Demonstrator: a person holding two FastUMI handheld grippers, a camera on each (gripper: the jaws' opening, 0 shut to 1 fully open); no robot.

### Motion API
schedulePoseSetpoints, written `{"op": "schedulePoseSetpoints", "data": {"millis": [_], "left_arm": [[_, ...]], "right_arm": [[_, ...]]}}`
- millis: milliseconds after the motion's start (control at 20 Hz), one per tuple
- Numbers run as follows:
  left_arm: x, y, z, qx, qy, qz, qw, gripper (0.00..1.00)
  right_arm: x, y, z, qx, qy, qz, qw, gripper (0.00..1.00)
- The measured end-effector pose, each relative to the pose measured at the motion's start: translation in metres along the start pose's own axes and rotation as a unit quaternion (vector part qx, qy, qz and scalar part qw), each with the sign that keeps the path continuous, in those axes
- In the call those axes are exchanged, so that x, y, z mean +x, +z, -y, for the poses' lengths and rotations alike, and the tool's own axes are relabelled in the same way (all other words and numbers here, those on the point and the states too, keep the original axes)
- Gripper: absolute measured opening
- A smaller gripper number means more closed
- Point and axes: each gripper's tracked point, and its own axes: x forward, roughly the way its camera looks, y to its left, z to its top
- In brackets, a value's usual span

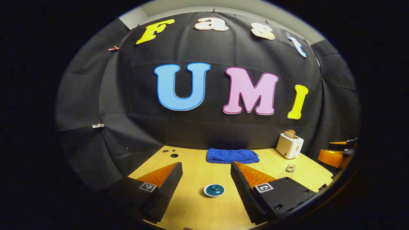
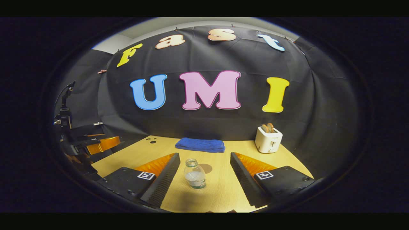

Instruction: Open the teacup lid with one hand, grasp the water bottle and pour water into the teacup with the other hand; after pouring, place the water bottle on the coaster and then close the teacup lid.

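Both grippers spread wide, nothing held; teacup lid ceramic, slick – pinch knob; water bottle thin, squashy w/ water – grab mid-body

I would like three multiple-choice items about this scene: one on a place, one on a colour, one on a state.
1. Where does the towel lie?
A. at the back of the table, by the wall
B. under the bottle
C. on the toaster

2. What colour is the teacup lid?
A. red
B. teal
C. yellow

3. How does the right gripper stand?
A. shut on the bottle
B. open, with the bottle ahead between its fingers
C. shut on the towel

Answers: 1 A, the towel lies folded along the far edge; 2 B, the lid shows teal in the left gripper view; 3 B, both fingers stand apart from the bottle.
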Motion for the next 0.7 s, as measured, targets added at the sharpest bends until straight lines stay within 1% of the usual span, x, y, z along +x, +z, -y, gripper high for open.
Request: {"op": "schedulePoseSetpoints", "data": {"millis": [250,400,600,700], "left_arm": [[0.014,-0.017,-0.001,0.008,-0.008,-0.019,1.000,0.95],[0.028,-0.027,0.004,0.008,-0.023,-0.032,0.999,0.95],[0.055,-0.053,0.008,0.019,-0.033,-0.044,0.998,0.95],[0.071,-0.074,0.010,0.020,-0.041,-0.056,0.997,0.95]], "right_arm": [[0.010,-0.009,-0.002,-0.005,0.011,-0.013,1.000,0.98],[0.014,-0.014,-0.002,-0.005,0.012,-0.021,1.000,0.98],[0.021,-0.027,-0.005,0.000,0.017,-0.038,0.999,0.98],[0.024,-0.038,-0.006,0.004,0.019,-0.051,0.999,0.98]]}}
